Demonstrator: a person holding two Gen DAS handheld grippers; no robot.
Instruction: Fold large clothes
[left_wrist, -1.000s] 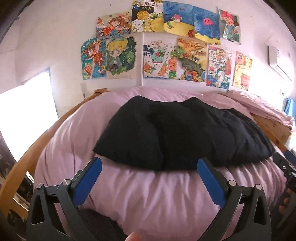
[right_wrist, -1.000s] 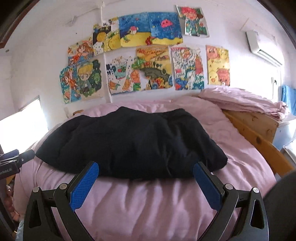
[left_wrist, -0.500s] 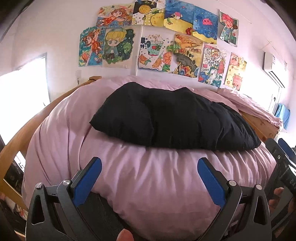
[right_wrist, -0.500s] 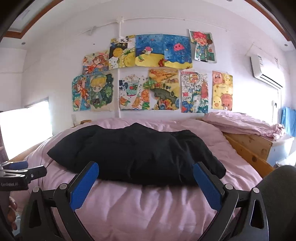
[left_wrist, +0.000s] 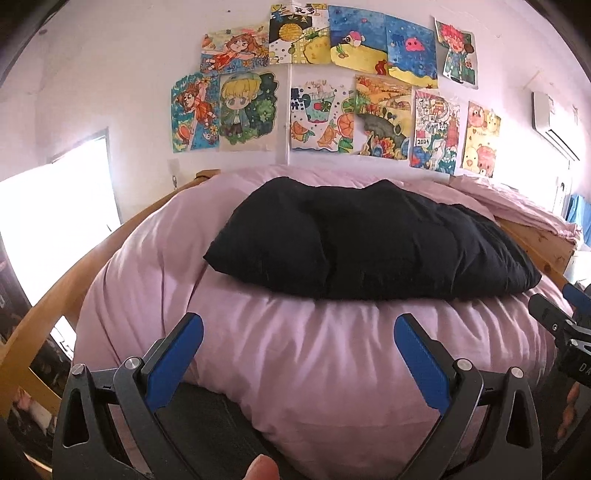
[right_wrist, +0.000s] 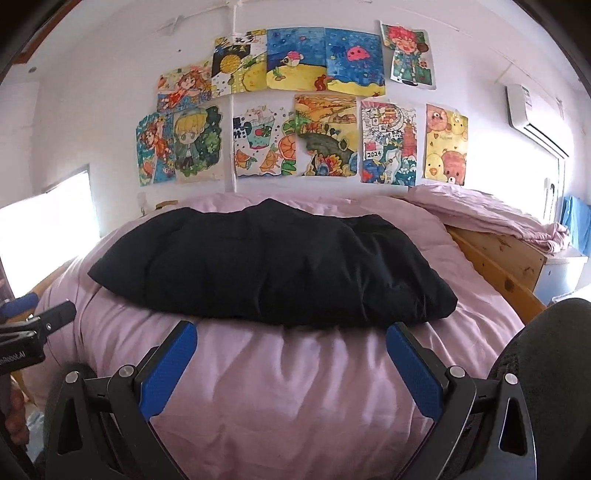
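A folded black garment (left_wrist: 369, 243) (right_wrist: 273, 266) lies flat across the middle of a bed covered by a pink duvet (left_wrist: 325, 362) (right_wrist: 295, 387). My left gripper (left_wrist: 299, 332) is open, its blue pads wide apart over the duvet, short of the garment's near edge. In its own view my right gripper (right_wrist: 291, 339) is open as well, held just in front of the garment's near edge with nothing between the fingers. Each gripper shows at the side of the other's view: the right gripper (left_wrist: 561, 325) and the left gripper (right_wrist: 33, 325).
A wooden bed frame (left_wrist: 55, 306) (right_wrist: 498, 266) runs along both sides. Crumpled pink bedding (right_wrist: 491, 214) sits on a wooden unit at the right. Children's drawings (right_wrist: 303, 110) cover the wall, a bright window (left_wrist: 55, 221) is at the left, and an air conditioner (right_wrist: 535, 114) hangs high at the right.
Both grippers have drawn back from the garment and stayed open. The views tilted up and then settled slightly lower; the garment has not moved.
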